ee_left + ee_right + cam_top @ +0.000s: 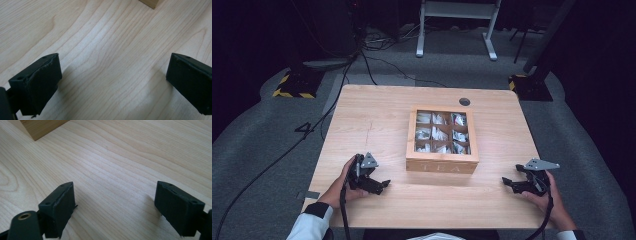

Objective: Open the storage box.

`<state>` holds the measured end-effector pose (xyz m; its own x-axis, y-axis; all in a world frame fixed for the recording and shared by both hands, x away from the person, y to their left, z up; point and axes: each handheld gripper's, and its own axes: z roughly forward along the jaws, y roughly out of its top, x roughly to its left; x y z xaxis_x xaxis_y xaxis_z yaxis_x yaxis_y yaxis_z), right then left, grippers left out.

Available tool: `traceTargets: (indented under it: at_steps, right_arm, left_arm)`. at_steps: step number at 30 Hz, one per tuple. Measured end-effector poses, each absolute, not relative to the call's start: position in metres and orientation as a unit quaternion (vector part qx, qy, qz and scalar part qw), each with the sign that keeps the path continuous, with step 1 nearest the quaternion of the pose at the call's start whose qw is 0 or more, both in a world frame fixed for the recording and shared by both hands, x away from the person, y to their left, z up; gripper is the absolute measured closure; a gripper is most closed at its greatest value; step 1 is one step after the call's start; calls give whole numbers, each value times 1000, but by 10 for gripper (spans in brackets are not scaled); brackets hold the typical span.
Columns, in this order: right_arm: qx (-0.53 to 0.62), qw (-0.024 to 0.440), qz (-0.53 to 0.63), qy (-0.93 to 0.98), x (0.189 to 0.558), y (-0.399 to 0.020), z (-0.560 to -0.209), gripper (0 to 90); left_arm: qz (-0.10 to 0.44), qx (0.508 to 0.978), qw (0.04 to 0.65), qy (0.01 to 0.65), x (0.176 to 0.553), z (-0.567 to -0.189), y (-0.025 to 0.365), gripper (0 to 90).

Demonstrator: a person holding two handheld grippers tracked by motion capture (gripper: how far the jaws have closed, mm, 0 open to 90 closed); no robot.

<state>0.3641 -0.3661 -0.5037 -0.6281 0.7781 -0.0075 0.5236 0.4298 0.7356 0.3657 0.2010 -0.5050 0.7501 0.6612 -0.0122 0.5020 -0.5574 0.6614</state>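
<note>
Both claws were wide open and held nothing: the left gripper (371, 184) at 8 o'clock from the tea box (442, 139), the right gripper (522, 184) at 4 o'clock. That wooden box sat mid-table (362, 125), nearly square, label facing 6 o'clock. It looked stiff and fairly heavy; its side walls seemed best to grab.

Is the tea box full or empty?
Full. Through the top of the tea box, the high view shows pale packets in all nine compartments. Whether a clear lid covers them, I cannot tell.
</note>
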Motion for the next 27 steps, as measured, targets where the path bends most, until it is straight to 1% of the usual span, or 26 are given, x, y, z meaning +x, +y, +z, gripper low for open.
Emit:
traceTargets:
  at_steps: [5,8,10,12,17,27]
  right_arm:
    - [392,171,359,830,368,-364,-503,161]
    - [386,172,361,831,369,-362,-501,209]
    - [378,181,362,833,369,-359,-498,215]
    - [374,174,368,833,370,-357,-495,229]
    - [358,175,377,836,370,-348,-485,241]
    - [319,177,379,851,376,-316,-462,261]
  left_arm:
    - [110,882,337,311,372,-505,200,3]
    - [109,883,336,308,373,-505,199,3]
    - [110,883,336,308,373,-505,199,3]
    - [110,883,336,308,373,-505,199,4]
    - [110,883,335,308,373,-505,199,5]
    - [111,883,335,309,373,-505,199,5]
